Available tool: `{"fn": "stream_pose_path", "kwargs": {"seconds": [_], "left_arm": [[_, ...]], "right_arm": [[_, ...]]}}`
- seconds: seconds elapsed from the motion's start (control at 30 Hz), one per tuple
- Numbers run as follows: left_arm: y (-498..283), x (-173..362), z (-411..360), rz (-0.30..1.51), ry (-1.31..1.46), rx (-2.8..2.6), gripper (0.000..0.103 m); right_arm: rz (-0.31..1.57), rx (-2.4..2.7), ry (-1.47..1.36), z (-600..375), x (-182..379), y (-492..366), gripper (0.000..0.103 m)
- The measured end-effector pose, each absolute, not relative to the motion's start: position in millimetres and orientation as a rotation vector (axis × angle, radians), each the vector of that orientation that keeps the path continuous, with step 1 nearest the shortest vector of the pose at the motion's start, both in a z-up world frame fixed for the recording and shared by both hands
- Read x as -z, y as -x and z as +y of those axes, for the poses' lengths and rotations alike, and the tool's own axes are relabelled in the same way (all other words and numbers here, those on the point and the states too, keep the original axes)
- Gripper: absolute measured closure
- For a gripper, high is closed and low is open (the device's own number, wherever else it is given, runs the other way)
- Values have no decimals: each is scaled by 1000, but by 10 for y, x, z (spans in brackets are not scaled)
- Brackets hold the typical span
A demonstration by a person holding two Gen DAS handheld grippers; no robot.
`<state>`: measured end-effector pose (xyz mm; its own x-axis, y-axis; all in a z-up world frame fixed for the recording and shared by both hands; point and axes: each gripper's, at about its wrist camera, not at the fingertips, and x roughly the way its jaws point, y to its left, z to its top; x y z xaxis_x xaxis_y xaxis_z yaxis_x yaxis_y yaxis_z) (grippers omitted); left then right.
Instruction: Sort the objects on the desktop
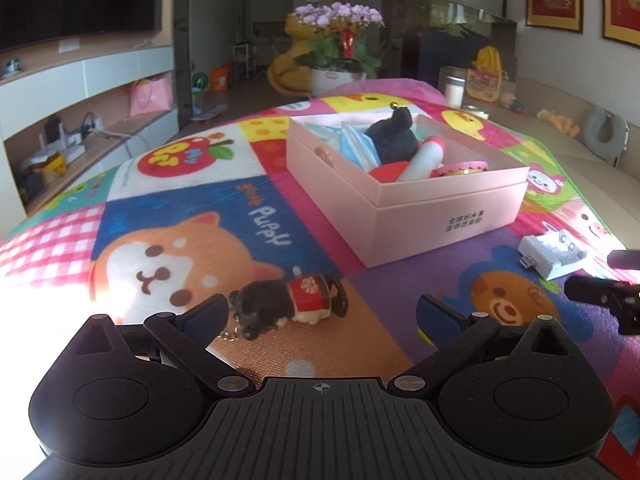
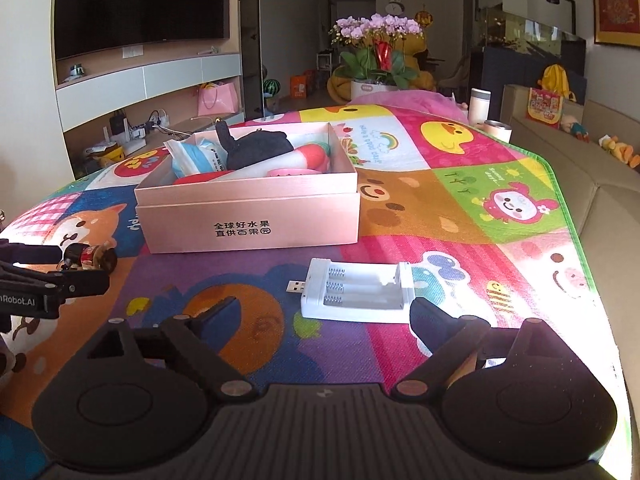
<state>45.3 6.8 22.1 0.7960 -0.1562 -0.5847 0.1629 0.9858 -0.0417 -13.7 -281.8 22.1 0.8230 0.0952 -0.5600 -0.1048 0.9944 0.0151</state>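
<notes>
A pink open box (image 1: 448, 216) (image 2: 248, 220) sits on the cartoon play mat and holds a black plush, blue packets, a white tube and other items. A small dark plush keychain toy (image 1: 288, 306) (image 2: 90, 256) with a red-and-white middle lies on the mat just ahead of my left gripper (image 1: 322, 312), whose fingers stand wide apart with nothing pressed between them. A white USB battery charger (image 2: 354, 292) (image 1: 554, 254) lies flat in front of my right gripper (image 2: 324, 316), also open; its right finger is beside the charger's near right corner.
The mat (image 2: 460, 184) ends at a green edge on the right, with a beige sofa (image 2: 612, 216) beyond. A white flask (image 2: 479, 106) and a cup stand at the mat's far end. A potted orchid (image 2: 376, 56) and a TV shelf lie further back.
</notes>
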Motion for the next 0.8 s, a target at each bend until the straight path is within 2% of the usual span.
{"fn": "stream_pose_path", "kwargs": {"seconds": [0.27,0.3,0.33,0.4,0.43,0.7,0.77,0.8], "left_arm": [[-660,-149,158,701,66,64,1],[-683,-142,144,701,60,62,4],[-707,-134,125,705,49,63,15],[-716,-132,79,695,1,49,29],[-712,-137,69,694,-14,58,30],[-360,-241,41,719,-55,283,32],[-225,-273,51,723,-19,349,30],[-157,-289,49,716,-24,348,22]], "right_arm": [[575,-120,82,-2619,-147,203,7],[572,-117,84,-2615,-148,206,7],[570,-114,84,-2614,-149,208,7],[573,-114,79,-2624,-147,206,6],[574,-115,75,-2629,-148,207,6],[585,-126,86,-2607,-137,195,4],[584,-139,92,-2600,-139,197,4],[582,-151,98,-2589,-142,202,4]]}}
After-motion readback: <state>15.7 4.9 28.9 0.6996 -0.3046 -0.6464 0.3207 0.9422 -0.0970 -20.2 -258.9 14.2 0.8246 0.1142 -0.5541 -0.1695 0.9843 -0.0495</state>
